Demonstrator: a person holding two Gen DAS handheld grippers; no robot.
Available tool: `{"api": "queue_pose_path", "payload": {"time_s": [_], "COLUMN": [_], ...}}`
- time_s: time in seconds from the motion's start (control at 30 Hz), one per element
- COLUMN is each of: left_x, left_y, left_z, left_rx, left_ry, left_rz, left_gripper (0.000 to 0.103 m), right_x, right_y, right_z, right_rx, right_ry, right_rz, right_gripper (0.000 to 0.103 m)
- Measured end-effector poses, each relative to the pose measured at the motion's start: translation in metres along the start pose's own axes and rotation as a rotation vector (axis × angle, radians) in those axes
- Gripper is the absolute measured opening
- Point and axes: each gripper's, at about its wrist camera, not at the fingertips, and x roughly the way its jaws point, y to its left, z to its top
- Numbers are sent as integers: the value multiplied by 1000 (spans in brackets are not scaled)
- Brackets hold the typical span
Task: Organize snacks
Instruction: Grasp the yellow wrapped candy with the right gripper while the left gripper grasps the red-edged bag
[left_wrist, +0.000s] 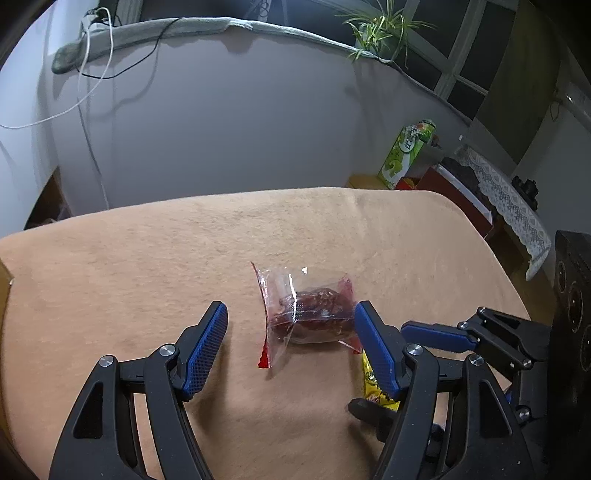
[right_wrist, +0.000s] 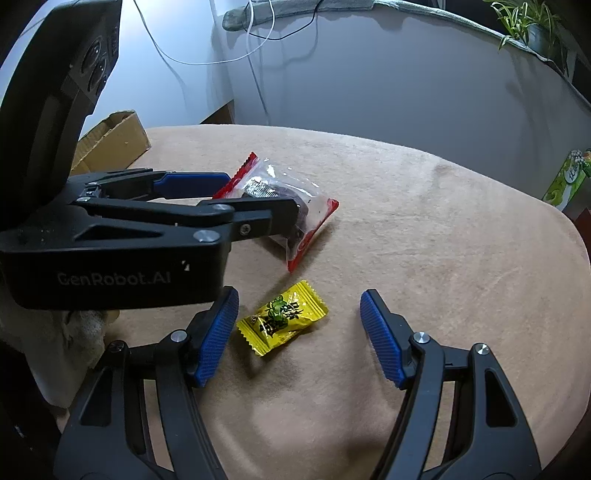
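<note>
Left wrist view: left gripper (left_wrist: 290, 319) spread wide around clear red-edged snack packet (left_wrist: 308, 314), possibly touching it; right gripper (right_wrist: 299, 308) released, flanking yellow candy packet (right_wrist: 282, 318) on tan cloth (right_wrist: 424, 221).

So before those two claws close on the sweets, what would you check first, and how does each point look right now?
1. Left gripper open around the clear red-edged packet: ok.
2. Packet centred between its fingers: not ok, it sits against the right finger.
3. Right gripper open, yellow candy between its fingers: ok.
4. Candy centred: not ok, nearer the left finger.
5. Grippers clear of each other: cannot tell.
6. Cardboard box in view: ok.
</note>
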Motion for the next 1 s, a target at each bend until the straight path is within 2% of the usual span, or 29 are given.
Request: {"api": "queue_pose_path", "payload": {"time_s": [0.27, 0.33, 0.37, 0.47, 0.57, 1.0], "left_x": [7, 8, 8, 6, 5, -6], "left_y": [-3, -8, -10, -11, -12, -8], "left_z": [-1, -2, -2, -2, -3, -4], "left_rx": [5, 23, 35, 45, 47, 39], "left_ry": [5, 6, 2, -4, -12, -44], "left_rz": [-14, -15, -14, -41, -36, -19], "left_gripper": [71, 70, 62, 45, 44, 39], "right_x": [4, 5, 5, 4, 4, -7], "right_y": [3, 5, 6, 9, 7, 0], "right_z": [4, 4, 3, 4, 5, 1], "right_rx": [-8, -19, -28, -41, -34, -9], "right_ry": [0, -1, -2, 0, -5, -32], "right_rz": [-33, -57, -70, -75, -83, -65], "right_gripper": [63, 50, 47, 38, 25, 23]}}
